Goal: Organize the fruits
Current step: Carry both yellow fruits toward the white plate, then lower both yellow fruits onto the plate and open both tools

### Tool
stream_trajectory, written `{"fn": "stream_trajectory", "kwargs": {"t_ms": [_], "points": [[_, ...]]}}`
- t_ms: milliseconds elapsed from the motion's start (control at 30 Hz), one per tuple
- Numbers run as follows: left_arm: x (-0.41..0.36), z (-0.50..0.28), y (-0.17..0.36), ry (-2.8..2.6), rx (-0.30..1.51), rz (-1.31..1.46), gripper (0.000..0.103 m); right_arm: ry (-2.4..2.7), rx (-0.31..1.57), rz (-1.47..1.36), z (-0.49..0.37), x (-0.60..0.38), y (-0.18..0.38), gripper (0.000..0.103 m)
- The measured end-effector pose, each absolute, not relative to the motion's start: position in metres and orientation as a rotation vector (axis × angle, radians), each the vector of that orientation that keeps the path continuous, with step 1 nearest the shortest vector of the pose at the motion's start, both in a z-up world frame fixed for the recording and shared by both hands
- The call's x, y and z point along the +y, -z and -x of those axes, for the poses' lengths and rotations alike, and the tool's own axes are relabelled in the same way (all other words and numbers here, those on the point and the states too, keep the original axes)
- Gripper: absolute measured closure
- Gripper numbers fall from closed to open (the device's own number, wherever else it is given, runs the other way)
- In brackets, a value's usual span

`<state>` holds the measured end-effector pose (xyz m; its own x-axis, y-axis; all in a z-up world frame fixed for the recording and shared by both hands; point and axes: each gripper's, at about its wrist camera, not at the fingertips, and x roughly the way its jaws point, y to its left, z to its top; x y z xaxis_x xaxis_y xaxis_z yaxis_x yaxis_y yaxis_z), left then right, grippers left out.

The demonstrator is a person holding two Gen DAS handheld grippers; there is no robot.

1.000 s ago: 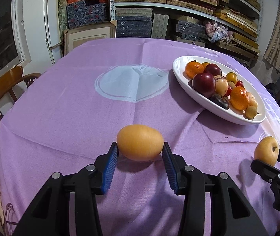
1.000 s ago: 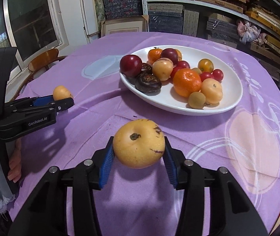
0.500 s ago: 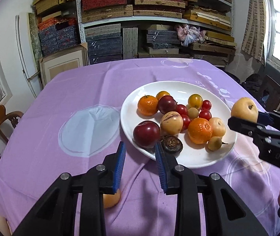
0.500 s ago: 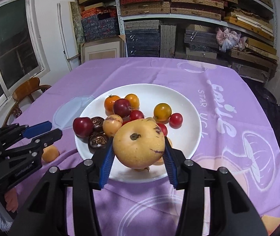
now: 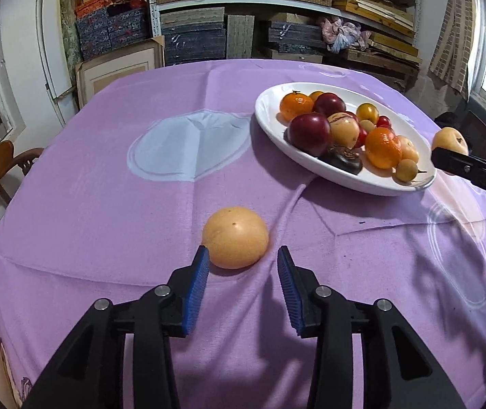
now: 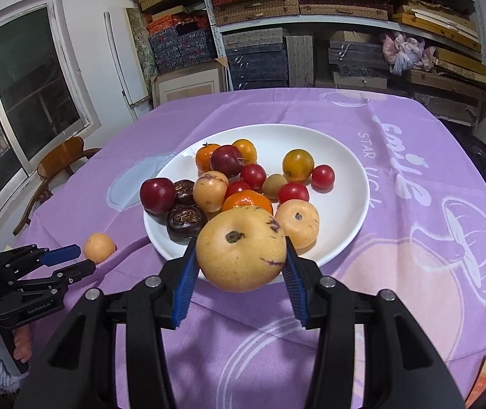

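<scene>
Yellow pear [image 6: 241,248] sits clenched across its middle in the right gripper [image 6: 239,266] above the plate [image 6: 345,204]; probably firm, bruisable. Left gripper [image 5: 241,284], just opened, faces an orange fruit [image 5: 235,237] on the worktop [image 5: 106,204].

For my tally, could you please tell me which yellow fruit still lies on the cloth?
The plain orange-yellow fruit before the left gripper; the others are plated or gripped.

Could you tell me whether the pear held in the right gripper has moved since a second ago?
Yes. The pear, clamped in the right gripper, has travelled from the bare tablecloth to the near rim of the white plate.
</scene>
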<state>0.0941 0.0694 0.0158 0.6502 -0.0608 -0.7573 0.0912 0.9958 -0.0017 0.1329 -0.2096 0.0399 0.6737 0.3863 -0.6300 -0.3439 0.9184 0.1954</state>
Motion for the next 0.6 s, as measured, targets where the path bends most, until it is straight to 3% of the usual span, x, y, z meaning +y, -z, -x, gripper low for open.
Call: {"fn": "stream_trajectory", "kwargs": {"t_ms": [433,600], "points": [[0.071,-0.126,0.0,0.069,0.891,0.029,0.056,-0.425,0.719,-0.082,-0.129,-0.212,-0.038,0.057],[0.069,-0.124,-0.035,0.076,0.799,0.044,0.056,-0.413,0.71,-0.091,-0.128,-0.216,-0.041,0.057]]}}
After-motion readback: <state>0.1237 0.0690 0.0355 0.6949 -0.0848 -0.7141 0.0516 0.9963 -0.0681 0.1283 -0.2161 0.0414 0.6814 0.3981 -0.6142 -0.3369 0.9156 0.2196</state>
